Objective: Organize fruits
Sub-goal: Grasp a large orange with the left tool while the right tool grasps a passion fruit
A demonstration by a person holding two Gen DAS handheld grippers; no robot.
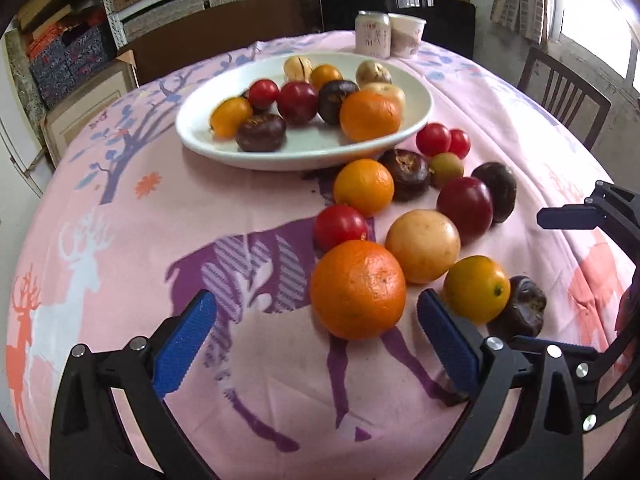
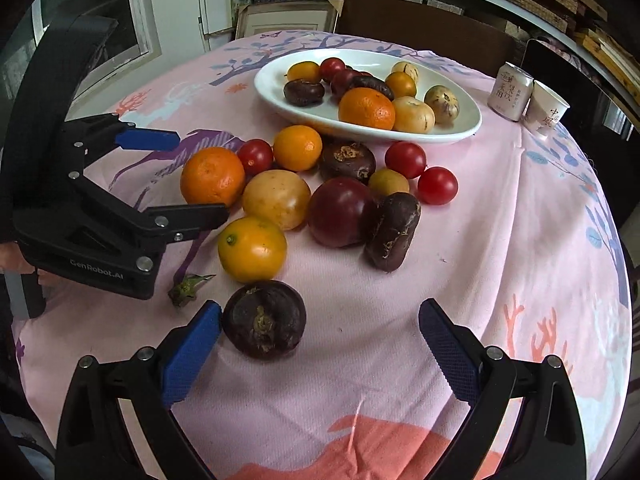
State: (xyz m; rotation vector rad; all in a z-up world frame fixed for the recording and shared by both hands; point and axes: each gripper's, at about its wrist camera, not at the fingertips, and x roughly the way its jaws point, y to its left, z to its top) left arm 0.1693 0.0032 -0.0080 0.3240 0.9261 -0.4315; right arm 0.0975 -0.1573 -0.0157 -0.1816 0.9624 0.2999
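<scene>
My left gripper (image 1: 316,334), fingers spread and empty, faces the orange (image 1: 358,289) at lower centre; I should centre it before closing, then carry it to the plate (image 1: 208,142).

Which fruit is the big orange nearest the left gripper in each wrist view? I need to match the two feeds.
Left wrist: the big orange sits low centre, just ahead of the open left gripper.
Right wrist: same orange, mid-left, beside that gripper's fingers.
Shared landmark: the white plate of fruit behind it.
</scene>
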